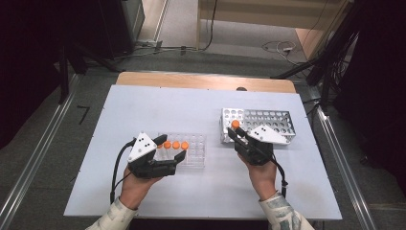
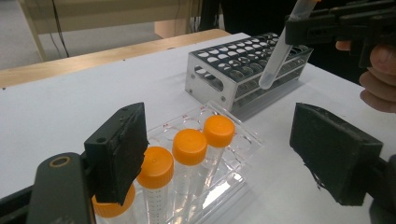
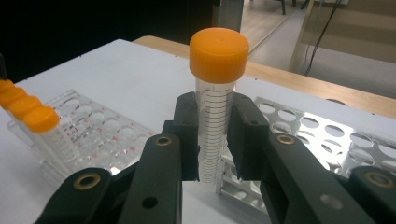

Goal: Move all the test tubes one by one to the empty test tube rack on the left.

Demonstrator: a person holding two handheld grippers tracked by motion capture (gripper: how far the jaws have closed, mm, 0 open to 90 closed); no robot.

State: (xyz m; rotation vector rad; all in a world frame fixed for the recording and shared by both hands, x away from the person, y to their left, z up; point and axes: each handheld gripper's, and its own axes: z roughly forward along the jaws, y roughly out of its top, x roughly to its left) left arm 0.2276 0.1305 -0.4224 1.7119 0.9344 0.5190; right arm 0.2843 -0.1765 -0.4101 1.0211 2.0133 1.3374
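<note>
Plastic, metal, wood, matt board

We see a clear graduated plastic tube (image 3: pixel 214 130) with a smooth orange cap (image 3: pixel 218 48), a shiny perforated metal rack (image 2: pixel 247 70), a glossy transparent plastic rack (image 2: pixel 212 154), rough matt black pads (image 2: pixel 119 151), a wooden desk edge (image 1: pixel 206 81).

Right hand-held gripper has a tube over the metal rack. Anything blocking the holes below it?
Nothing visible. The right hand-held gripper holds the orange-capped tube above the metal rack; the holes under the tube's tip look empty. The other tubes stand apart in the clear rack.
</note>
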